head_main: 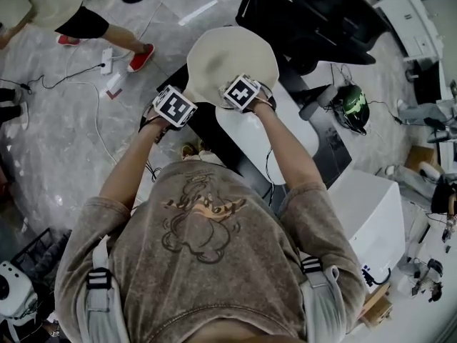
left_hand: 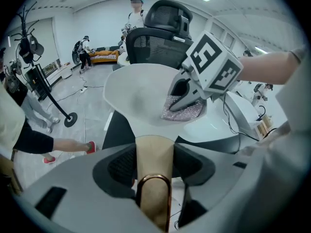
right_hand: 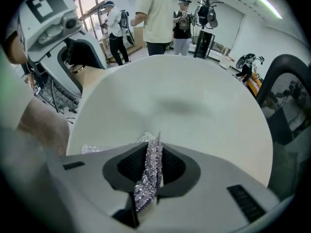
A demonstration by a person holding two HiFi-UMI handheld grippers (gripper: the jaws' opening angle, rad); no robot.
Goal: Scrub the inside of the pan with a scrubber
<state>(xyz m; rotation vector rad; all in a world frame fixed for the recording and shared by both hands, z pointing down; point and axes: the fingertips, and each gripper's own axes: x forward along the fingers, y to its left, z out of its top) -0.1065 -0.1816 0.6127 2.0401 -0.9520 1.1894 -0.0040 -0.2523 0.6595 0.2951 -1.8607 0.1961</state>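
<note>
Head view: the cream-coloured pan [head_main: 232,52] is seen held out in front of the person, over a dark surface [head_main: 214,131] just beside a white table [head_main: 285,131]. Whether its base rests on anything cannot be told. Its inside is pale and smooth, with a faint grey patch near the middle.

A glittery silver scrubber [right_hand: 149,176] is laid against the pan's inner wall near the rim. It is pinched between the jaws of the right gripper [right_hand: 148,174], which are drawn narrow on the thin fabric; a loose fold is spread on the pan to the left of them. From the left gripper view, the scrubber [left_hand: 182,111] is seen bunched under the right gripper [left_hand: 179,103], on the near right part of the bowl.

The pan's tan handle [left_hand: 154,161], ringed by a copper loop at its end, is clamped between the pads of the left gripper [left_hand: 154,171], whose jaws are set moderately wide around it. Both grippers are pointed steeply downward, with their marker cubes uppermost.

Beyond the pan a black office chair [head_main: 321,13] is placed. A green and black helmet [head_main: 353,106] lies to the right, and a person in red shoes [head_main: 78,20] is seen on the marbled floor [head_main: 57,148] at upper left.
</note>
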